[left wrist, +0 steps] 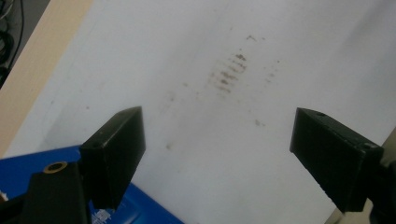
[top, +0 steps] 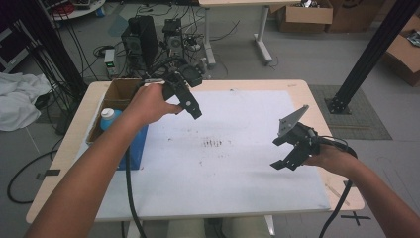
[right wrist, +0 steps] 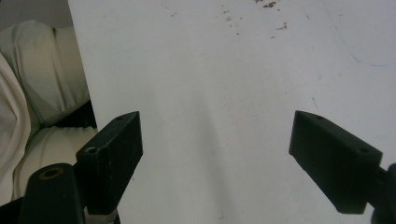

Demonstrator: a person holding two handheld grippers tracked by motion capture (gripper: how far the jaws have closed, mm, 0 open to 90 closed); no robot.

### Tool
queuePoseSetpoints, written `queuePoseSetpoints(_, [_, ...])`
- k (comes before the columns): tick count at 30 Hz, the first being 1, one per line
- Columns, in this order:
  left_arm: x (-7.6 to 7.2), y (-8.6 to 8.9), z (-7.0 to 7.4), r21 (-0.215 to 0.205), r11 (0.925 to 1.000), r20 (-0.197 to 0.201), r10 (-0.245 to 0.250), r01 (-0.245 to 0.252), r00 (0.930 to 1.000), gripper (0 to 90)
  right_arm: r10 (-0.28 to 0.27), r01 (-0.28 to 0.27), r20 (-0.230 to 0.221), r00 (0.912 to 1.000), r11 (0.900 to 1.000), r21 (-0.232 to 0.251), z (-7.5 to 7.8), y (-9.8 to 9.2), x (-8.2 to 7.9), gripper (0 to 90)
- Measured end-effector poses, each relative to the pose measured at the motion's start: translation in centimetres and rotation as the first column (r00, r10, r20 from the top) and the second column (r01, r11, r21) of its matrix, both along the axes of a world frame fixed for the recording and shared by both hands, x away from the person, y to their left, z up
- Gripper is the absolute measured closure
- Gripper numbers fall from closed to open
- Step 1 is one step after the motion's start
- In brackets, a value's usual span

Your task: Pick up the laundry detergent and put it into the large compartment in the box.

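White sheeting (top: 233,163), smooth and matte, covers most of the counter (top: 297,85) and lies under both claws. In the high view the left claw (top: 190,101) hangs over the sheet's upper left part, held by the left hand (top: 148,104); the right claw (top: 289,148) hangs over its right side, held by the right hand (top: 332,158), with a grey three-cornered plate (top: 292,120) on top. The two are well apart.

In the left gripper view the left claw (left wrist: 217,140) stands wide open with nothing between its black, blocky jaws; below it the sheet (left wrist: 210,93) carries a patch of brown smudges (left wrist: 229,72) in short rows. A blue flat item (left wrist: 116,210) sits at the lower left, with small print too blurred to read. A strip of pale wood counter edge (left wrist: 32,70) runs along the left.

In the right gripper view the right claw (right wrist: 215,140) is likewise wide open and empty over the sheet (right wrist: 210,70), with a few brown specks (right wrist: 271,4) near the top edge and a faint blue pen line (right wrist: 369,63) at the upper right.

At the counter's left edge in the high view stands an open cardboard box (top: 116,94), with a blue bottle with a white cap (top: 108,116) beside it.
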State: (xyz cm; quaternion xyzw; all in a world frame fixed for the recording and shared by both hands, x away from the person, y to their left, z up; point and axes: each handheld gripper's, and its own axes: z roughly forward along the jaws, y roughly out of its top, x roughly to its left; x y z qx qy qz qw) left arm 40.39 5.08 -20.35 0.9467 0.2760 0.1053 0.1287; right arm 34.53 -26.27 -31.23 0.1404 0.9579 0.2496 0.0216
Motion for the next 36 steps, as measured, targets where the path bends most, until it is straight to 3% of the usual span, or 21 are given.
queuePoseSetpoints(3, [0.0, -1.2, -0.3, 0.020, 0.9981, 0.013, -0.058, 0.058, 0.9982, 18.9, 0.005, -0.005, 0.000, 1.0000, 1.000, -0.001, 0.0, 0.0, 0.2, 17.5])
queuePoseSetpoints(7, [0.3, -2.5, -0.8, 0.029, 0.9919, 0.000, -0.123, 0.123, 0.9923, 18.9, -0.001, 0.001, -0.002, 1.0000, 1.000, 0.003, -0.1, 0.0, 0.4, 17.4])
queuePoseSetpoints(15, [0.7, -4.4, -1.9, 0.046, 0.9774, -0.027, -0.205, 0.206, 0.9784, 19.7, 0.008, -0.008, -0.005, 1.0000, 1.000, 0.006, 0.2, 0.1, 0.4, 17.5])
queuePoseSetpoints(22, [0.9, -4.7, -2.4, 0.046, 0.9707, -0.039, -0.234, 0.236, 0.9714, 19.8, 0.000, 0.000, -0.011, 0.9999, 1.000, 0.005, 0.2, 0.0, 0.6, 17.4])
queuePoseSetpoints(36, [1.1, -4.6, -2.6, 0.047, 0.9690, -0.036, -0.241, 0.243, 0.9699, 19.9, 0.006, -0.006, -0.019, 0.9998, 1.000, 0.000, 0.0, 0.4, 0.9, 17.4])
